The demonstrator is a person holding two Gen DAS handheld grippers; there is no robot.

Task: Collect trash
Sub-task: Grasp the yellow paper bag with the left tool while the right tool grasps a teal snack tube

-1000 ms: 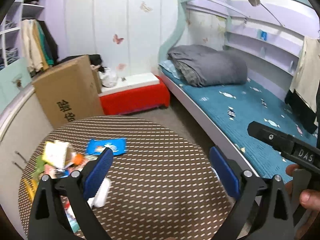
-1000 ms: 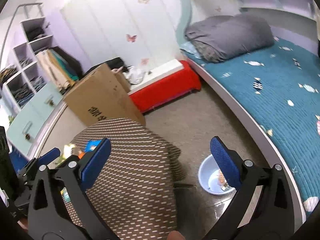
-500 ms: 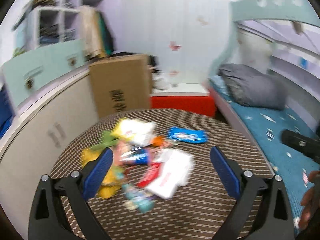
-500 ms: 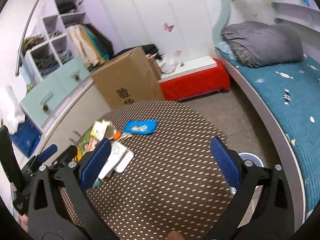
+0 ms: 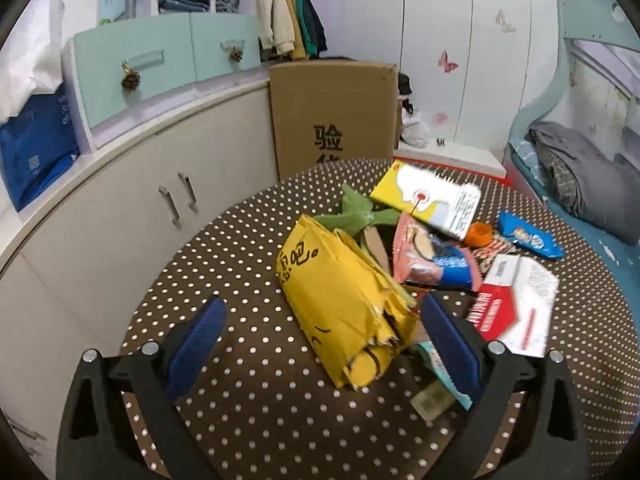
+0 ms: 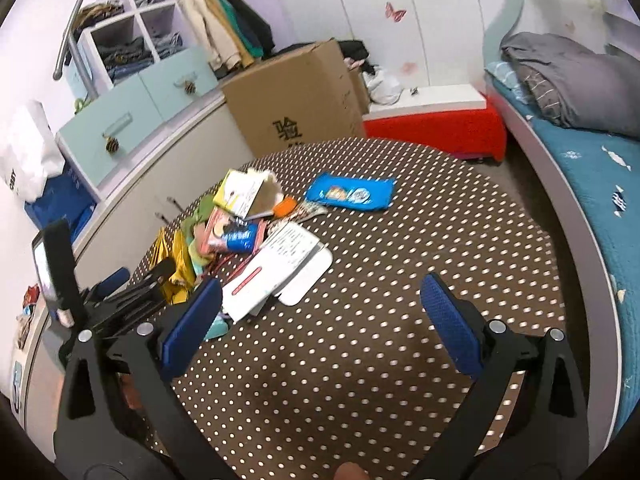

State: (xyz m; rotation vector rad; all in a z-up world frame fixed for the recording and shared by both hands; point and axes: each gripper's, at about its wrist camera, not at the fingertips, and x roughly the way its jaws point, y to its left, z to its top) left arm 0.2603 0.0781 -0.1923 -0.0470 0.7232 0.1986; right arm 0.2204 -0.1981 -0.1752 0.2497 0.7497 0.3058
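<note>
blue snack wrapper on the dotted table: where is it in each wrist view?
Left wrist: the flat blue plastic snack wrapper lies right of centre, at the pile's right edge.
Right wrist: the same wrapper lies above centre, right of the pile.
Shared landmark: the brown cardboard box behind the table.

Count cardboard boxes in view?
1: the box stands on the floor behind the table, against the cabinet; also seen in the right view. More may be hidden behind it.
</note>
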